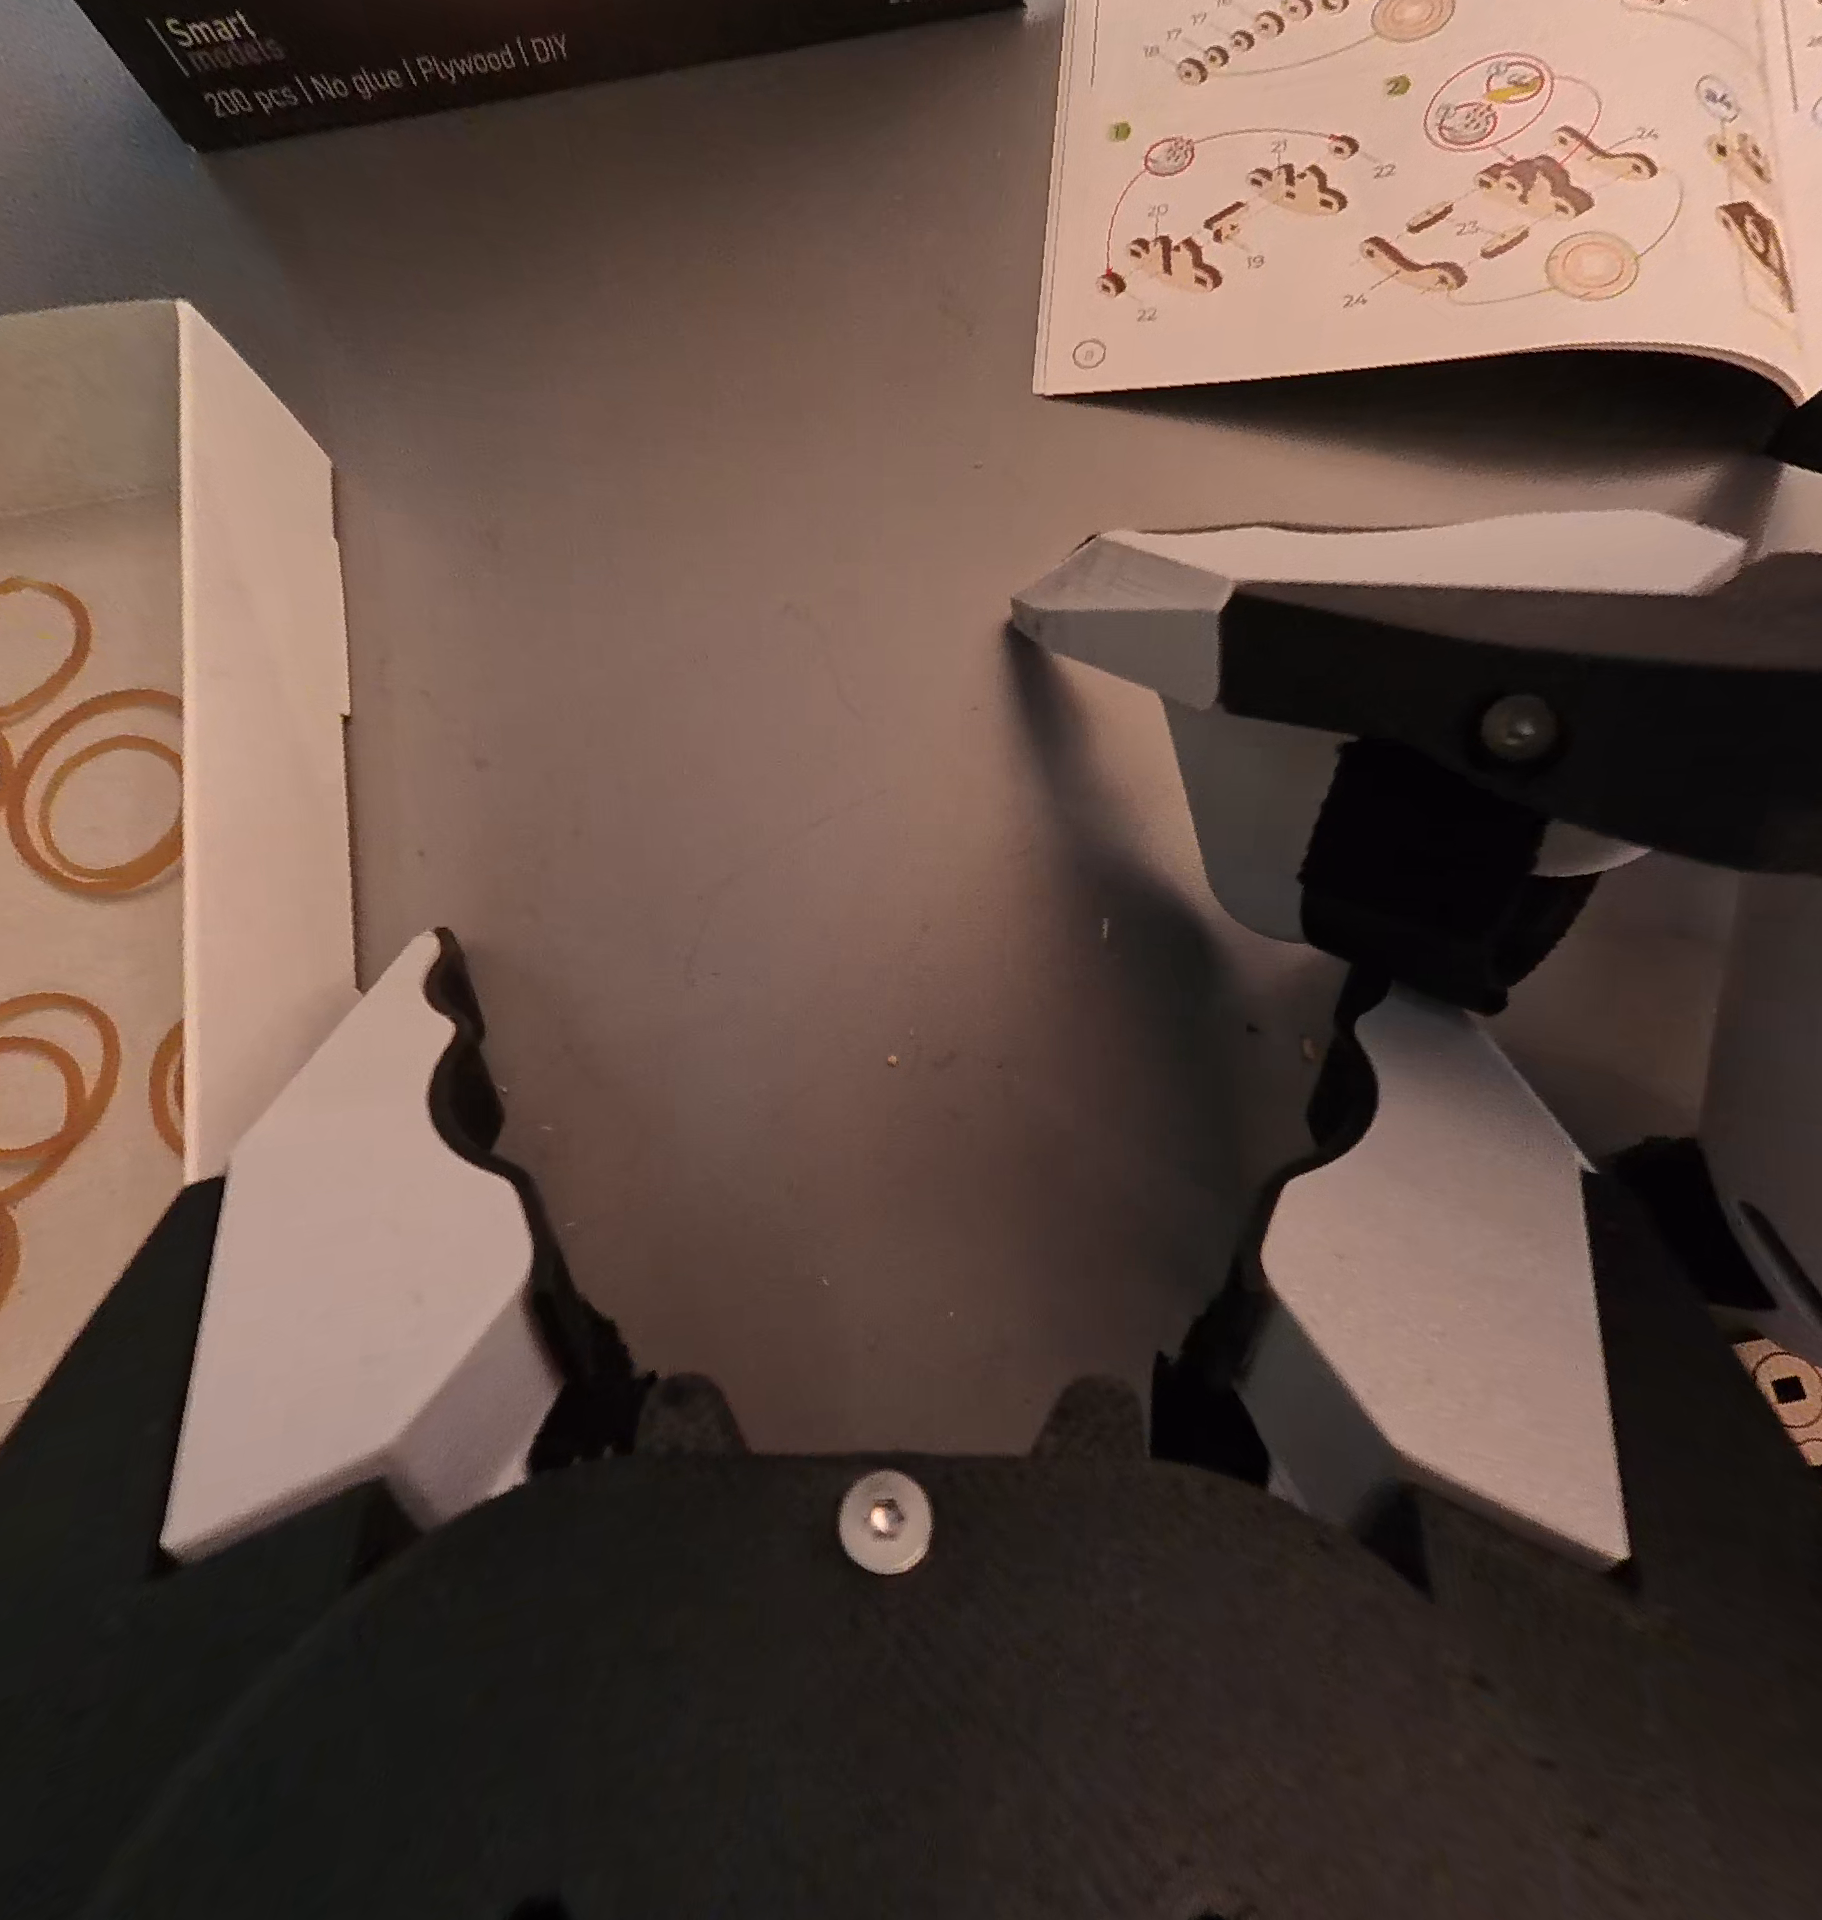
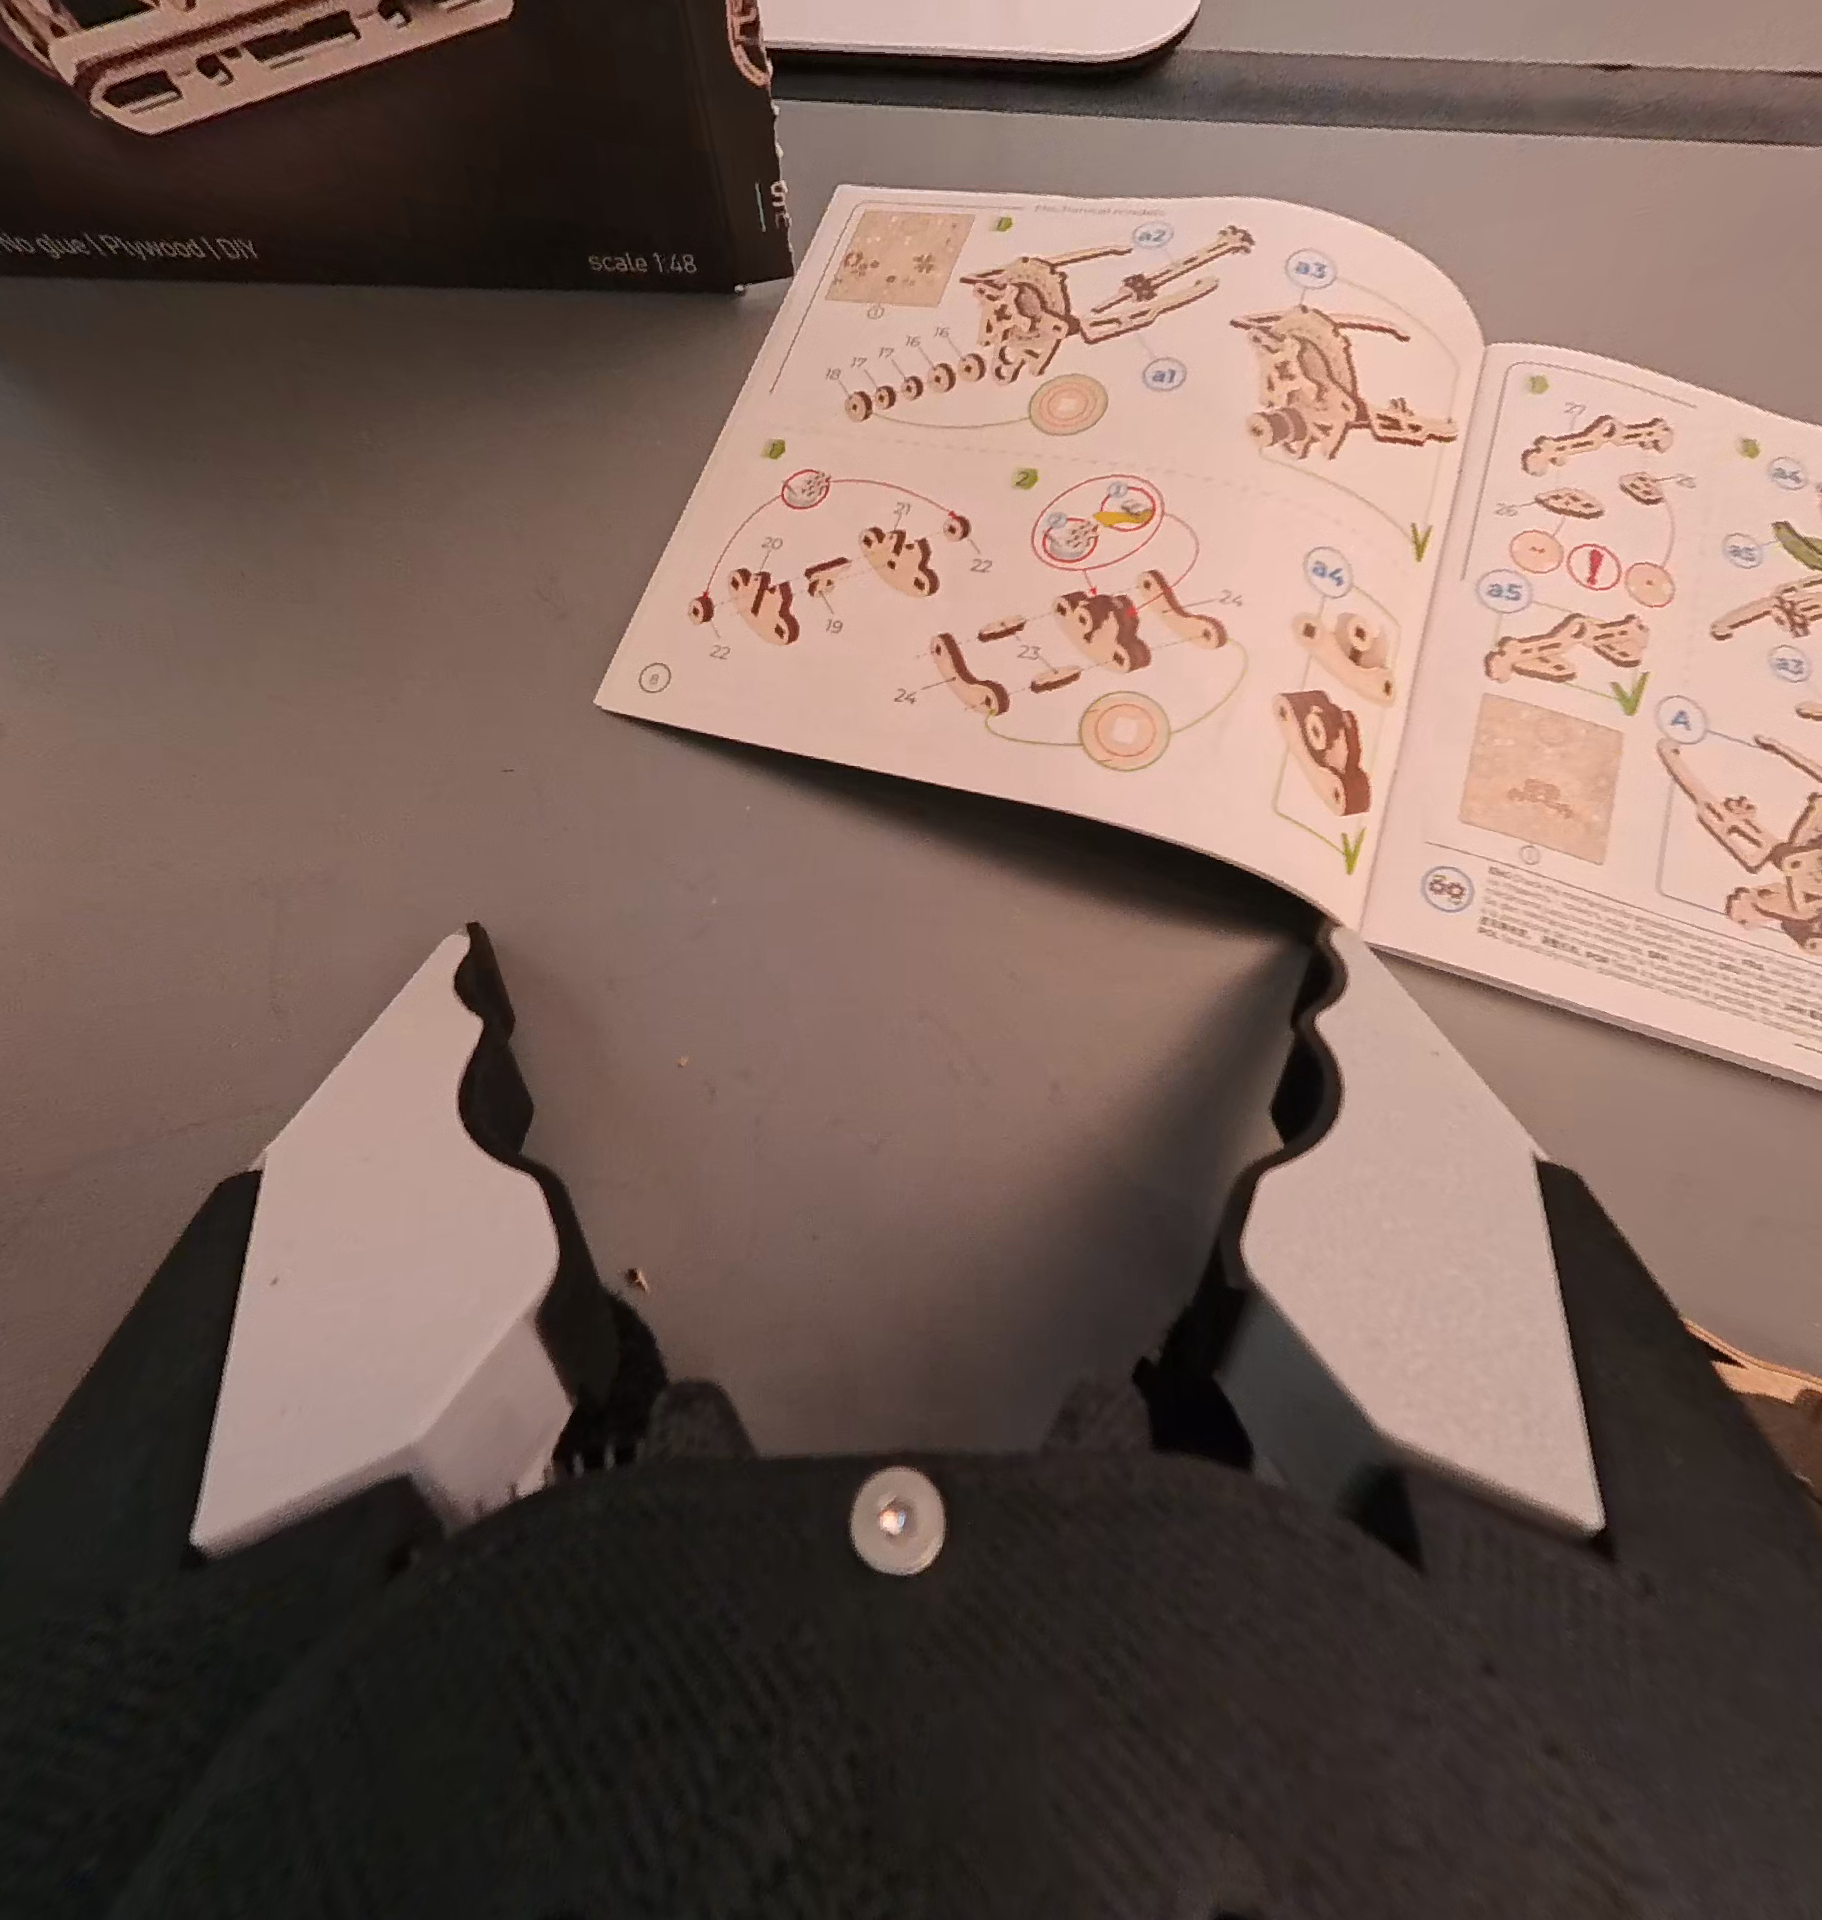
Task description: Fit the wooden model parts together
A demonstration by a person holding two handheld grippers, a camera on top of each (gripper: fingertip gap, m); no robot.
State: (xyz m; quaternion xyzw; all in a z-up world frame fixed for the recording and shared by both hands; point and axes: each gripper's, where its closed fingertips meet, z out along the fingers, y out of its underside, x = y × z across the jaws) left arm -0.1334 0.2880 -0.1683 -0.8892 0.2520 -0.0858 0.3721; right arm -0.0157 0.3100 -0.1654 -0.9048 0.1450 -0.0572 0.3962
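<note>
only the left wrist view shows the white tray (image 1: 252,582) of rubber bands (image 1: 107,790) at the tabletop's (image 1: 741,727) left edge. both claws gape empty — left gripper (image 1: 891,997), right gripper (image 2: 896,971) — over bare grey; perhaps a wooden sheet (image 2: 1780,1387) peeks at the right.

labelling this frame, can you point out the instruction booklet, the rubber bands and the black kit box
instruction booklet (image 2: 1042,582): right wrist view, middle of its open left page.
rubber bands (image 1: 107,795): left wrist view, on the doubled band inside the white tray.
black kit box (image 2: 367,177): right wrist view, on its dark front face.
</note>
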